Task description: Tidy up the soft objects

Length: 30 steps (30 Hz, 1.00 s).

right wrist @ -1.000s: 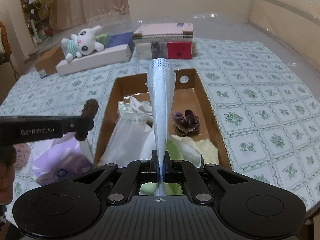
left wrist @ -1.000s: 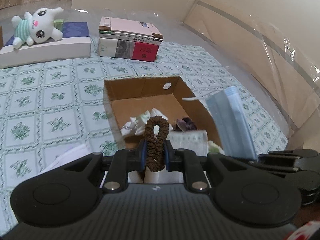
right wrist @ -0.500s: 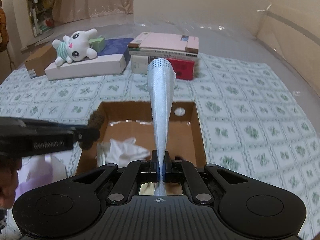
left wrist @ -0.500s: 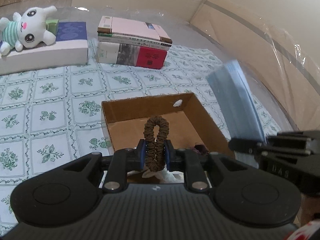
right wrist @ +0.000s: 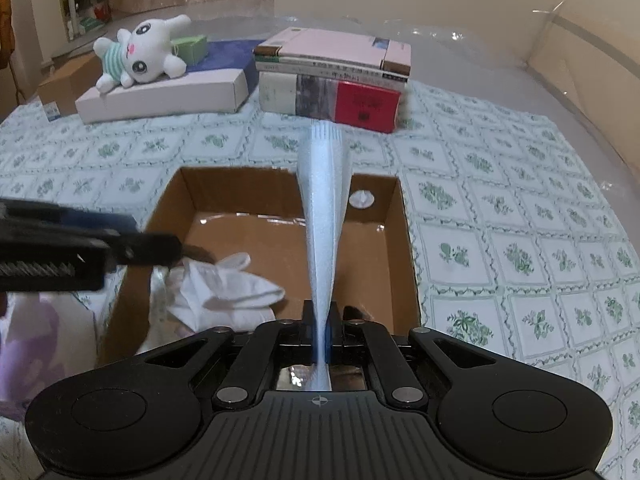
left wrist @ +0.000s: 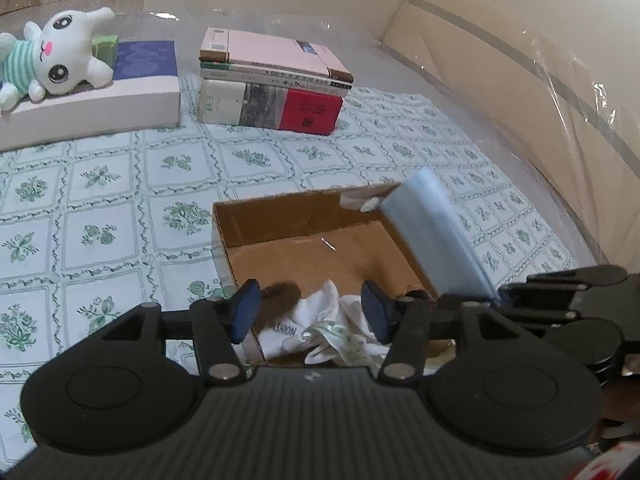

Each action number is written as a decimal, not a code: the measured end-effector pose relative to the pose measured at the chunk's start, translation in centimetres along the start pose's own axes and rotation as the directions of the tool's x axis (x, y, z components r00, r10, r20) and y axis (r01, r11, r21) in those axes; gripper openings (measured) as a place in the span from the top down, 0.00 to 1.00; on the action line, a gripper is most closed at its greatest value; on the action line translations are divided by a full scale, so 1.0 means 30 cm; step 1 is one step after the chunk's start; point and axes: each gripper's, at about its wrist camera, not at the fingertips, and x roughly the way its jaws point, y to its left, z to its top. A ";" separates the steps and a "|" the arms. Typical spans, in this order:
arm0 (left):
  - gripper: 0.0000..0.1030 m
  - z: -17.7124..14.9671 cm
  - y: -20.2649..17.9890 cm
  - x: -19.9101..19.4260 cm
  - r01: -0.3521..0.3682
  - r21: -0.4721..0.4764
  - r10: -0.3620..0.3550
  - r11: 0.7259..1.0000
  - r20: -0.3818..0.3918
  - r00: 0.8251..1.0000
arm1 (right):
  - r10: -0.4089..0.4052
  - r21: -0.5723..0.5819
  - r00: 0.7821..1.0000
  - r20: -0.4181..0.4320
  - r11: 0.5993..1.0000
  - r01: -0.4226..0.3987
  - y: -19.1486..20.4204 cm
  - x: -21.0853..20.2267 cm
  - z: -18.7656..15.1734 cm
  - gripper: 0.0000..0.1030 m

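1. While hovering over the cardboard box (right wrist: 404,240), right gripper (right wrist: 321,330) clamping face mask (right wrist: 325,216) by its lower end.
2. Mask flopping: light, limp; gripping near the middle.
3. Left gripper (left wrist: 310,312) jaws just opening, empty; hair tie (left wrist: 280,294) lying at the box's left edge.

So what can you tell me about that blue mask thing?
The face mask is pale blue, made of thin pleated fabric with a dotted band at its far end. It is folded into a narrow strip. The right gripper has its fingers shut on the near end, so the mask sticks up and forward, over the open cardboard box. In the left wrist view it leans near the box's right wall. Nothing but the fingers can be seen touching it.
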 end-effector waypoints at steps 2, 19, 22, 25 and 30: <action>0.49 0.002 0.004 -0.018 0.000 -0.005 0.000 1.000 0.010 1.000 | 0.008 0.005 1.000 0.005 1.000 -0.008 0.000 -0.004 -0.003 0.97; 0.39 -0.114 0.027 -0.270 -0.040 -0.005 0.040 0.999 0.090 0.995 | 0.072 0.138 0.981 0.180 0.986 -0.097 -0.018 -0.225 -0.066 0.35; 0.35 -0.156 0.007 -0.345 -0.060 0.011 0.058 0.998 0.120 0.991 | 0.072 0.175 0.974 0.216 0.978 -0.111 -0.002 -0.307 -0.122 0.35; 0.27 -0.209 -0.009 -0.419 -0.085 0.015 0.082 0.996 0.140 0.987 | 0.072 0.215 0.969 0.237 0.969 -0.125 0.024 -0.383 -0.195 0.35; 0.14 -0.323 -0.039 -0.536 -0.112 0.027 0.107 0.993 0.161 0.981 | 0.061 0.281 0.957 0.284 0.949 -0.144 0.067 -0.498 -0.322 0.34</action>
